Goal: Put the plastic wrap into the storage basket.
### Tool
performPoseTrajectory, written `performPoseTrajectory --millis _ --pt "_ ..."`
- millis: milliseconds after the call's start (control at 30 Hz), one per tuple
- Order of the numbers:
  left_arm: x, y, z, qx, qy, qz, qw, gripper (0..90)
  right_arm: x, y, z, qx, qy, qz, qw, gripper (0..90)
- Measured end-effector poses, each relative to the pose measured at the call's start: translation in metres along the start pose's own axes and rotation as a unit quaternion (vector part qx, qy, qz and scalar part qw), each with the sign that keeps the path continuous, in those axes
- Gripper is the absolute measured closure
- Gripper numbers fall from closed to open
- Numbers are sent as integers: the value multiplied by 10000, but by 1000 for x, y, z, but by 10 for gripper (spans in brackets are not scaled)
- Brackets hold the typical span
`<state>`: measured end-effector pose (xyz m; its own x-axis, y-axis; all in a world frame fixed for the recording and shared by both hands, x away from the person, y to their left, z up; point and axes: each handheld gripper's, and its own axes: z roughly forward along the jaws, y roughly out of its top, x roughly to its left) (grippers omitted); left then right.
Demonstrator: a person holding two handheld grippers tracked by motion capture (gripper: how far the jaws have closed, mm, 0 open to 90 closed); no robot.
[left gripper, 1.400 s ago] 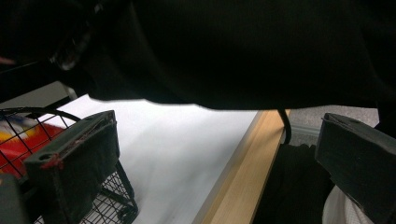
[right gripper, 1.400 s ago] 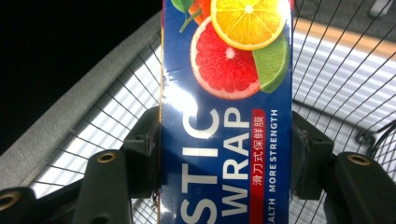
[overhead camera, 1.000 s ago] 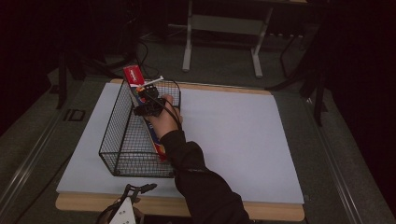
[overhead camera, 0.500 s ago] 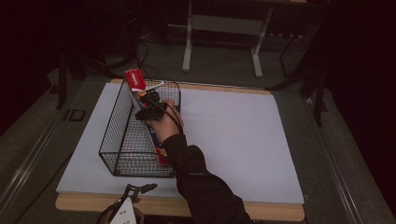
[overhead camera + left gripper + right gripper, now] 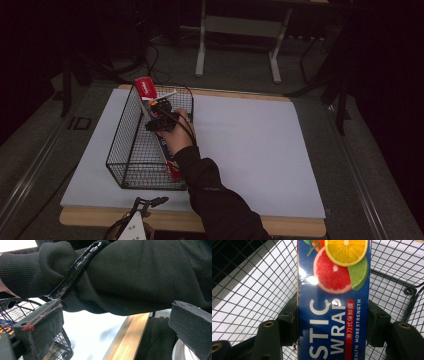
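A long blue plastic wrap box (image 5: 167,154) with a red far end lies slanted in the black wire basket (image 5: 116,145), its red end poking above the far rim. My right gripper (image 5: 159,118) is shut on the box about halfway along it, over the basket. In the right gripper view both jaws press the sides of the box (image 5: 334,302), with basket mesh (image 5: 249,285) behind. My left gripper (image 5: 137,220) hangs at the table's front edge, below the basket. Its jaws stand wide apart around nothing (image 5: 112,320), facing the person's dark sleeve (image 5: 140,277).
The basket stands on a white sheet (image 5: 250,145) covering the wooden table (image 5: 300,227). The sheet is bare to the right of the basket. Table legs and cables stand on the dark floor beyond the far edge.
The right hand and the box have sunk a little lower into the basket, toward the near side. The left gripper has stayed put.
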<state>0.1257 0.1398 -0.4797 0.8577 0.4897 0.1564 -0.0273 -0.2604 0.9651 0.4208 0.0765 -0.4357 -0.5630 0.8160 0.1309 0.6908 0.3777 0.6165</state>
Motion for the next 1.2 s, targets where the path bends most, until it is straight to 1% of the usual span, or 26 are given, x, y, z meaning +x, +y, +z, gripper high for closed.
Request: performPoseTrajectory --millis 67,167,600,700,833,933,1000,1067,1100,1133,1167,1200 --pt "0 0 0 4 -5 -2 10000 3 0 0 2 54 9 -2 10000 393" --pt "1 0 0 -2 1 -9 10000 3 2 1 3 39 -48 -56 10000 393" --pt "0 0 1 30 -21 9 10000 3 1 4 4 140 -20 -71 9999 388" --pt "0 0 1 36 -22 20 10000 3 1 4 4 85 0 -100 9999 381" --pt "0 0 1 32 -26 17 10000 3 0 0 5 -82 43 -182 9998 370" --pt "0 0 1 34 -28 20 10000 3 -1 0 4 -142 97 -146 9997 358" --pt "0 0 1 43 -27 25 10000 3 -1 0 4 -152 90 -179 9997 329" --pt "0 0 1 44 -31 20 10000 3 0 -1 5 -154 66 -236 9996 323" --pt "0 0 1 44 -28 24 10000 3 -1 -2 5 -185 94 -190 9996 319" --pt "0 0 1 46 -30 23 10000 3 -2 -2 5 -197 214 -123 9995 338" --pt "0 0 1 45 -34 20 10000 3 -3 -2 5 -141 251 -86 9995 340" --pt "0 0 1 49 -36 20 10000 3 -3 -2 5 -167 169 -144 9996 341"
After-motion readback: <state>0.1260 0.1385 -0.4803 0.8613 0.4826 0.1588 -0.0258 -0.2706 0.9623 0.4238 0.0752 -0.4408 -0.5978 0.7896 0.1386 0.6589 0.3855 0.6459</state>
